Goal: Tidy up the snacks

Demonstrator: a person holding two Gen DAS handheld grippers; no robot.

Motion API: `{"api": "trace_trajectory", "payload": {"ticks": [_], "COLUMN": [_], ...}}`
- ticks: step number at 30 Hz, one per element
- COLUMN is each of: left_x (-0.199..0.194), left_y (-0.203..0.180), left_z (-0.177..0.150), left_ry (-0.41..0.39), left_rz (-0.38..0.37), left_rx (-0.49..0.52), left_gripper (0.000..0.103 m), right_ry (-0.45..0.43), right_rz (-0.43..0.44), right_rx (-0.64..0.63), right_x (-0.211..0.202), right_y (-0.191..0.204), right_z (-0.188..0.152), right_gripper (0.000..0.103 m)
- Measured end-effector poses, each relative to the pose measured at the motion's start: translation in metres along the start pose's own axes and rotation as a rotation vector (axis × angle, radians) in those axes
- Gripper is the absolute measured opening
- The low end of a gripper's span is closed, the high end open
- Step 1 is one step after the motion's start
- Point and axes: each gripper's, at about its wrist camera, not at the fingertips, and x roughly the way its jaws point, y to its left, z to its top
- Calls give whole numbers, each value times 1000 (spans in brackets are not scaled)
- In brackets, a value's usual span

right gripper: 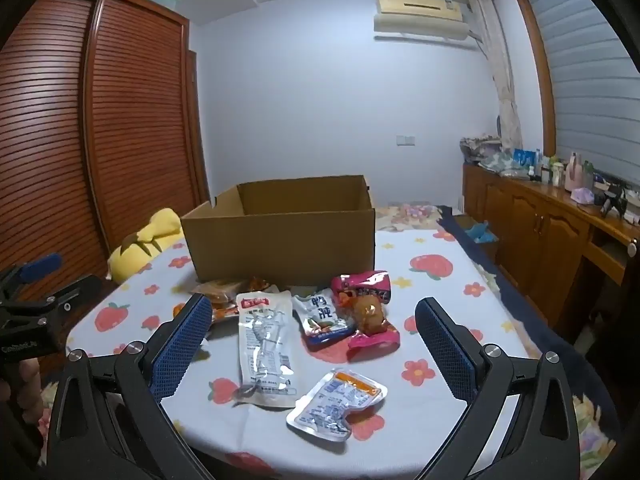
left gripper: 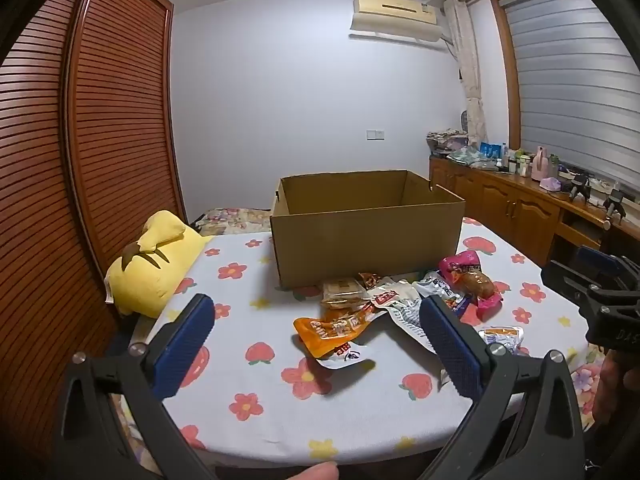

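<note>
Flowered bedsheet point(right gripper: 420, 304) holds snack packets point(right gripper: 266, 344), one reading "鸭肫" point(right gripper: 320, 308); both grippers, left gripper point(left gripper: 320, 344) and right gripper point(right gripper: 314, 344), gape empty

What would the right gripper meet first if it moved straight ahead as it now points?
Probably the long clear packet lying between the open right gripper fingers; depth is uncertain, and the cardboard box stands further behind.

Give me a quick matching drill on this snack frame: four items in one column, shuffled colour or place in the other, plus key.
Items
1. cardboard box
2. plush pillow
3. long white packet
4. pink packet

Descriptions
A. yellow, at the table's left edge
B. lies flat in front of the box, between the right gripper's fingers in its own view
C. open-topped, behind the snack pile
D. holds a brown snack, right side of the pile

Pairs: 1-C, 2-A, 3-B, 4-D
</note>
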Motion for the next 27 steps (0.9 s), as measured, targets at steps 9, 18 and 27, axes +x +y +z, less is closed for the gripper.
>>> {"api": "trace_trajectory", "payload": {"ticks": [9,18,27], "left_x": [-6,-4,-4], "left_y": [7,4,3], "left_z": [0,0,0], "left_ry": [0,1,0], "left_rz": [4,6,8], "left_rx": [13,15,16], "left_gripper": [103,103,103], "right_ry": [-1,0,-2], "right_rz": [-4,-7,-8], "right_rx": [-5,-3,1], "right_x": [0,0,-3], "right_y": [-1,0,-1], "right_z": [-3,-3,-4], "right_gripper": [103,103,103]}}
